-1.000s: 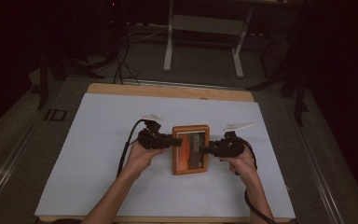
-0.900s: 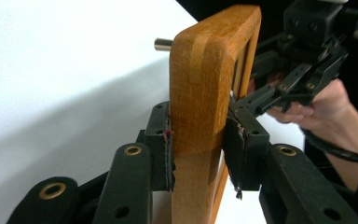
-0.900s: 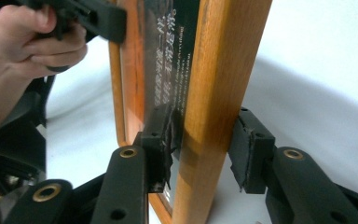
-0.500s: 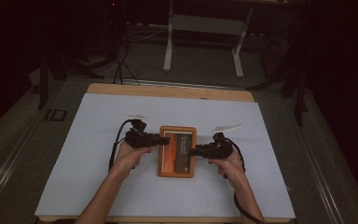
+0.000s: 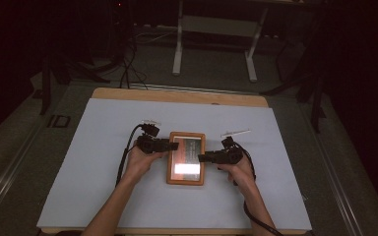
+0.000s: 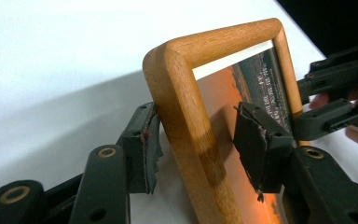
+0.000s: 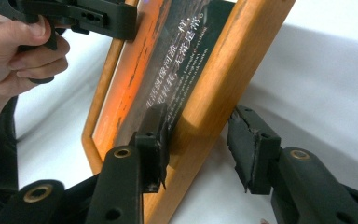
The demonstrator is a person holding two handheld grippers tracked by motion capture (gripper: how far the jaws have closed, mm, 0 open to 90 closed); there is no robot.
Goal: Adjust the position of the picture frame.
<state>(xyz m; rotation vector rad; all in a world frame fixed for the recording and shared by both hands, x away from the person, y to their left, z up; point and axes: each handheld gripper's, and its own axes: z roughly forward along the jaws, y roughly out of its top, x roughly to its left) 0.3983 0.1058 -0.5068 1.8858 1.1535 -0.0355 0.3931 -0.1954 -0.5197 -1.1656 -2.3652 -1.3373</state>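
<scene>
frame: rectangular orange wooden picture frame point(image 5: 186, 158) flat on white table sheet point(image 5: 93, 147), between the 2 grippers
left gripper point(image 6: 200, 144): jaws just opened, straddle frame's edge, far pad clear
right gripper point(image 7: 200, 140): same, just opened, outer pad clear

White sheet point(image 5: 103, 162) over wooden worktop point(image 5: 177, 95), wood edge bare at far side. Small pale stick point(image 5: 235, 132) lying on sheet, right of centre. Grey metal stand point(image 5: 216, 29) on dark floor beyond; cables point(image 5: 128, 69) there.
</scene>
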